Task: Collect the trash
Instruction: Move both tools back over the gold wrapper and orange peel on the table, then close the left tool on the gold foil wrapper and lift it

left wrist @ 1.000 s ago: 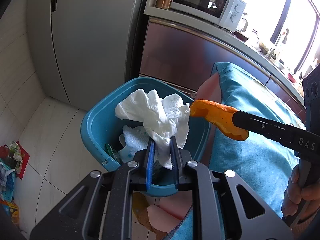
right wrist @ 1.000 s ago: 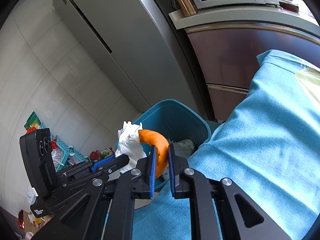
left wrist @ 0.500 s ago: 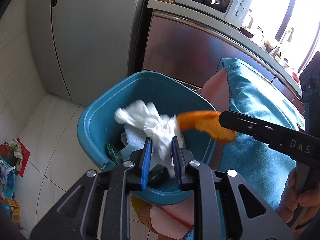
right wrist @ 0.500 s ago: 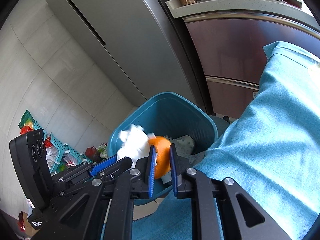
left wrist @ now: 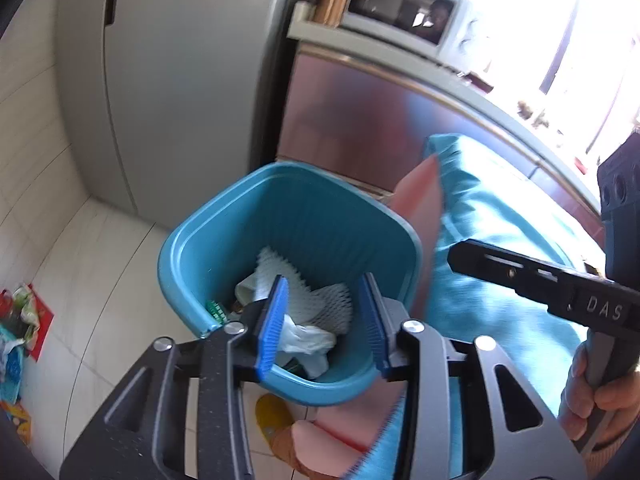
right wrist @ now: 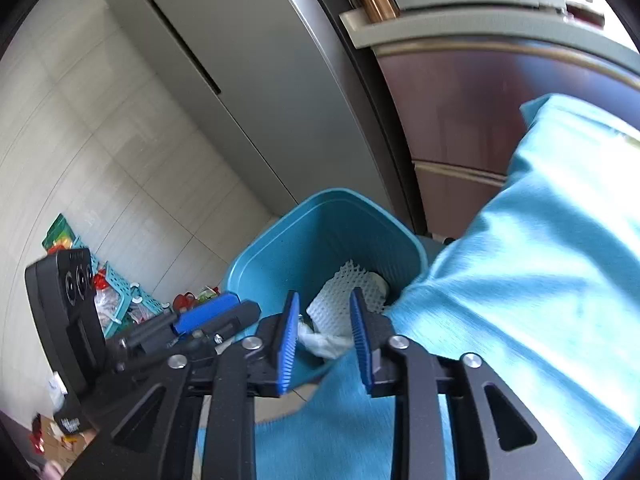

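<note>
A teal trash bin (left wrist: pixel 248 216) stands on the floor beside the table; it also shows in the right wrist view (right wrist: pixel 280 256). Inside lie white foam netting (left wrist: pixel 320 300), a crumpled white tissue (left wrist: pixel 308 340) and other scraps. My left gripper (left wrist: pixel 324 320) hangs open and empty over the bin's near rim. My right gripper (right wrist: pixel 326 338) is open and empty just above the bin's edge; its black finger (left wrist: pixel 520 276) shows at the right of the left wrist view. The orange peel is not visible.
A table with a teal cloth (right wrist: pixel 520 280) lies right of the bin. A grey fridge (left wrist: pixel 180 80) and a steel cabinet (left wrist: pixel 360 128) with a microwave (left wrist: pixel 400 12) stand behind. Bags and a basket (right wrist: pixel 120 300) sit on the tiled floor at left.
Both grippers opened over the bin. The white tissue dropped from the left one and the orange peel from the right one into the bin.
</note>
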